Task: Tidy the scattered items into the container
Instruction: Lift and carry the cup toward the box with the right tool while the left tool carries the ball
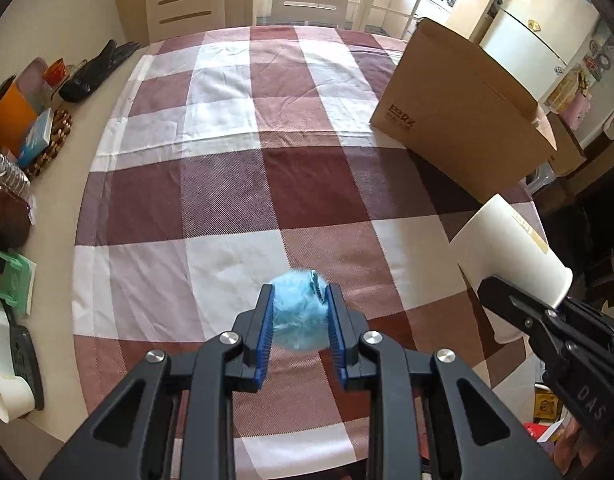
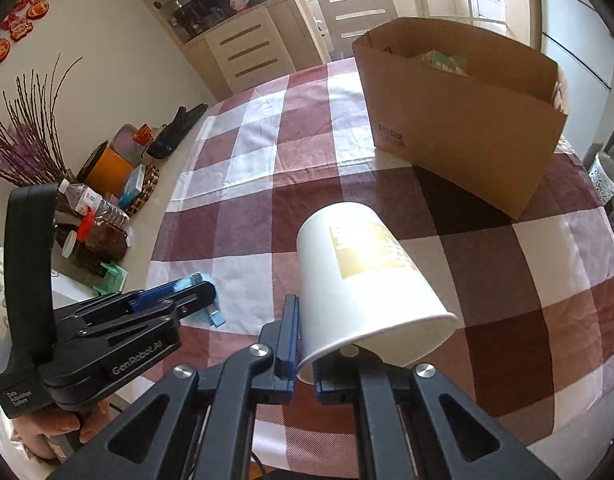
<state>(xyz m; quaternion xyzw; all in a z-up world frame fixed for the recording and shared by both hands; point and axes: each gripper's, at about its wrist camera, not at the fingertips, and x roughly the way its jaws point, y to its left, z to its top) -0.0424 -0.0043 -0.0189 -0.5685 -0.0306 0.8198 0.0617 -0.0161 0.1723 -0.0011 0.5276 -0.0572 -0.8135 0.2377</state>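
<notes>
Pompom (image 1: 297,314) clamped in left claw (image 1: 299,292), cup (image 2: 363,280) pinched by right claw (image 2: 303,364)

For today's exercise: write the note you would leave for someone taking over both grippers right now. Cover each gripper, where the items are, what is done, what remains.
Left gripper: shut on a fluffy light-blue pompom clip, held above the checked tablecloth.
Right gripper: shut on the rim of a white paper cup with a gold label, tilted, base pointing away.
Open brown cardboard box: far right of the table, something greenish already inside.
Left to do: carry both items over and drop them in the box.
</notes>
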